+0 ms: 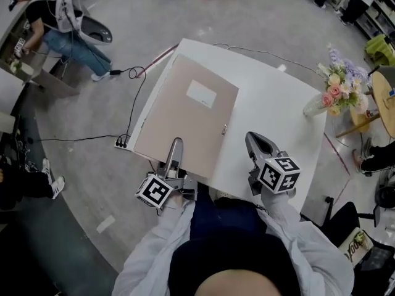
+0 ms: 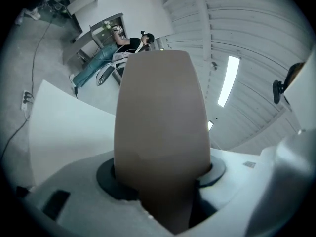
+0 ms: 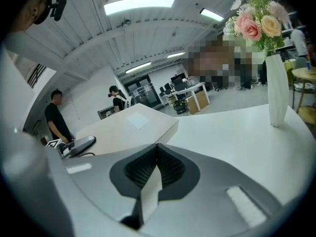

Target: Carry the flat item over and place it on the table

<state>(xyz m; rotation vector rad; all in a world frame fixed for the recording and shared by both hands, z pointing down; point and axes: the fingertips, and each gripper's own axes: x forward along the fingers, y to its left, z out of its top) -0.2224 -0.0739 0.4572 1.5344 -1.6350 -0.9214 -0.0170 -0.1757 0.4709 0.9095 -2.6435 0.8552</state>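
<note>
A flat beige folder (image 1: 188, 116) with a white label lies on the white table (image 1: 278, 110), its left side hanging past the table's left edge. My left gripper (image 1: 174, 150) is shut on the folder's near edge. In the left gripper view the folder (image 2: 160, 122) fills the centre and runs down between the jaws of that gripper (image 2: 160, 179). My right gripper (image 1: 256, 143) hovers over the table just right of the folder, shut with nothing in it. In the right gripper view its pads (image 3: 157, 149) meet, and the folder (image 3: 128, 125) lies ahead to the left.
A vase of flowers (image 1: 336, 91) stands at the table's far right edge, also visible as the vase (image 3: 276, 90) in the right gripper view. A power strip with cables (image 1: 120, 142) lies on the floor left of the table. A person (image 1: 55, 23) sits at the far left, and a round wooden table (image 1: 386, 100) is at the right.
</note>
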